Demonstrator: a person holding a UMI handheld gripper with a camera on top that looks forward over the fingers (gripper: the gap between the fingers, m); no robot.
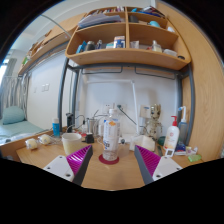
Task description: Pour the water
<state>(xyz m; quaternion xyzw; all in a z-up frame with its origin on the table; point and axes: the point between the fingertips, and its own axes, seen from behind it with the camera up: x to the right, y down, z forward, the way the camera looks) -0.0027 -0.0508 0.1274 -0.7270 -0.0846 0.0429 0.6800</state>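
Right now your gripper [108,163] is open and holds nothing; its two fingers with magenta pads [79,162] stand spread over the wooden desktop [110,178]. Between and just beyond them stands a clear plastic bottle with a red label [110,134], upright on a round red coaster [109,157], with a gap at either side. That is most likely the thing you pour from, though you cannot tell which vessel is to receive the water.

Watch the approach: if you come in off-centre, one finger could nudge the bottle first and tip it or slide it off the coaster. A grip too high on a light bottle could let it swing when you lift.

Room is tight. A pale cup [72,143] sits near on the left, a white pump bottle with a red cap [172,137] on the right, and clutter lines the wall behind. A wooden shelf [125,56] overhangs, so lift low.
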